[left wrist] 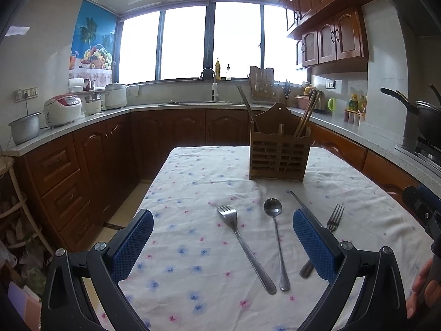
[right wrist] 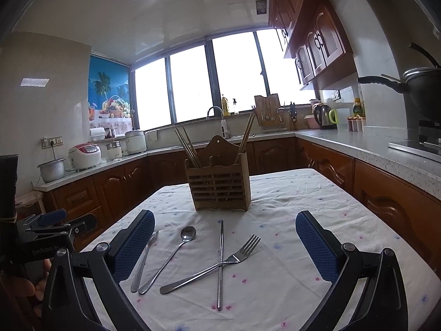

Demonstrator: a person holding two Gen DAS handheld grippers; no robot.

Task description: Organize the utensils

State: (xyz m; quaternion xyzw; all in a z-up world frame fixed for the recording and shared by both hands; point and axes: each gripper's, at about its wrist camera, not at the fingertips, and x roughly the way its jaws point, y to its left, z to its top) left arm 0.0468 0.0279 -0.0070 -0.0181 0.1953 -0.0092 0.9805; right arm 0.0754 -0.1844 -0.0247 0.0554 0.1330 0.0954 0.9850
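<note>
Wooden utensil holder (right wrist: 218,186) with chopsticks (right wrist: 188,146) at frame center. Below it, shiny spoon (right wrist: 176,249), two forks (right wrist: 213,266) (left wrist: 242,242), one metal chopstick (right wrist: 220,262) crossed. Both grippers (left wrist: 223,245) (right wrist: 224,247) wide apart, holding nothing.

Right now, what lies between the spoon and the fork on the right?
A metal chopstick lies between the spoon and that fork, crossing the fork's handle; the right wrist view shows it best.
</note>
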